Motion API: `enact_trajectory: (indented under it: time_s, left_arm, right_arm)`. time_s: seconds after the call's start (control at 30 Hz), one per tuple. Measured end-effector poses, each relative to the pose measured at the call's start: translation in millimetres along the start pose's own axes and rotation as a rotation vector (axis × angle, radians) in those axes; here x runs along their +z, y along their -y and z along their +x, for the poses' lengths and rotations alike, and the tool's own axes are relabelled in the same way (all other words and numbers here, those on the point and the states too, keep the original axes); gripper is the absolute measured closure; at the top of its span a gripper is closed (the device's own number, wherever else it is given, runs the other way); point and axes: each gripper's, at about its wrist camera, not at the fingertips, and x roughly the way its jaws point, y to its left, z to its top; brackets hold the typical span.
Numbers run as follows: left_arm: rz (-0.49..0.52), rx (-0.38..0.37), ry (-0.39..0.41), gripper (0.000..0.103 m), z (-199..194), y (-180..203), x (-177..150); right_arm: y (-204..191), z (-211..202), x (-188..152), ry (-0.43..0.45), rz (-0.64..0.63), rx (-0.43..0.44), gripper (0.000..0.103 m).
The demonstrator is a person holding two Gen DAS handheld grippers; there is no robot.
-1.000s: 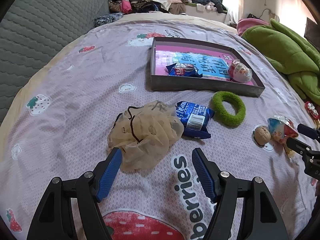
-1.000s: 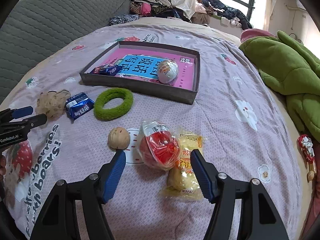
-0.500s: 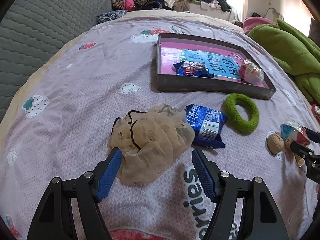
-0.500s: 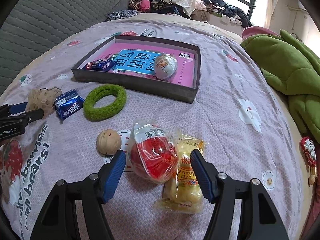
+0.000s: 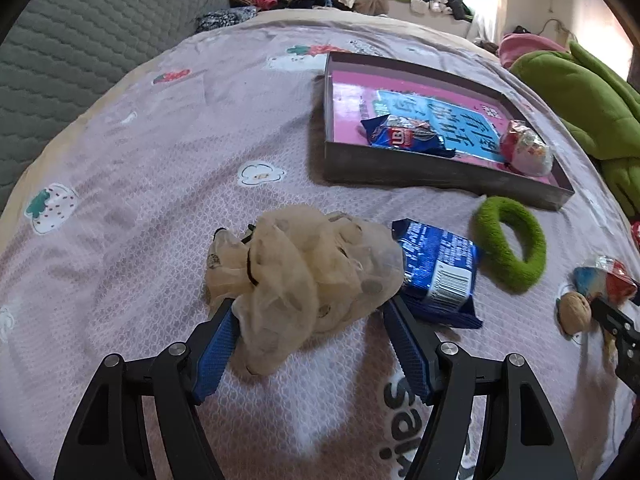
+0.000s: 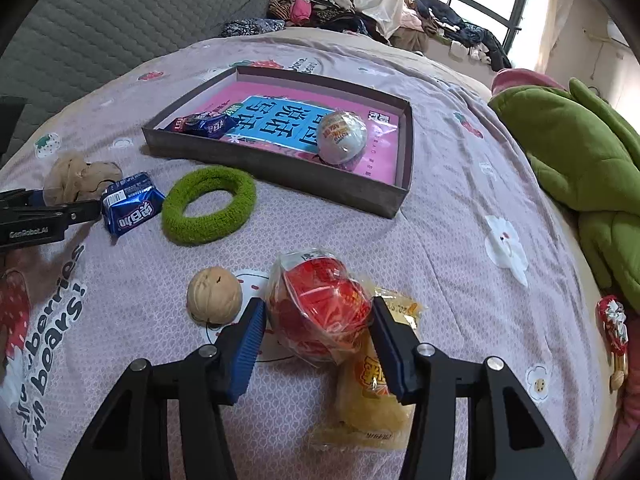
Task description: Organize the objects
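Bedroom, quilt (image 6: 452,184) printed "berries with bears!". Partly done: tray (image 6: 404,148) already held a blue packet (image 6: 204,123) and a wrapped ball (image 6: 342,137). Left outside: beige mesh pouch (image 5: 308,264) between the spread left gripper (image 5: 310,334), red sweet bag (image 6: 320,312) between the spread right gripper (image 6: 318,334), walnut (image 6: 214,294), green ring (image 6: 208,210). "GenRobot.AI" read on the tool.

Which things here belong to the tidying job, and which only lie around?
Job: beige mesh scrunchie between the open left gripper; red wrapped ball between the open right gripper; blue snack packet; green hair ring; walnut; yellow snack bag; tray.

Around: green blanket; clothes pile.
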Motion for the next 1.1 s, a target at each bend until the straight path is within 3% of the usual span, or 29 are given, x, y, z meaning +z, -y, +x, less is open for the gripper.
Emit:
enact_trajectory:
  time_s: [0.13, 0.2, 0.4, 1.1]
  left_arm:
    - [0.001, -0.002, 0.011, 0.046, 3, -2, 2]
    - [-0.002, -0.007, 0.014, 0.067, 4, -3, 4]
    - [-0.032, -0.027, 0.026, 0.089, 1, -13, 4]
    - [0.021, -0.084, 0.144, 0.093, -65, 18, -2]
  right_arm:
    - [2, 0, 1, 0.004, 0.007, 0.013, 0.050]
    - [3, 0, 1, 0.007, 0.012, 0.017, 0.051]
    - [5, -1, 0, 0.014, 0.024, 0.030, 0.051]
    - [0, -39, 7, 0.091, 0.060, 0.088, 0.051]
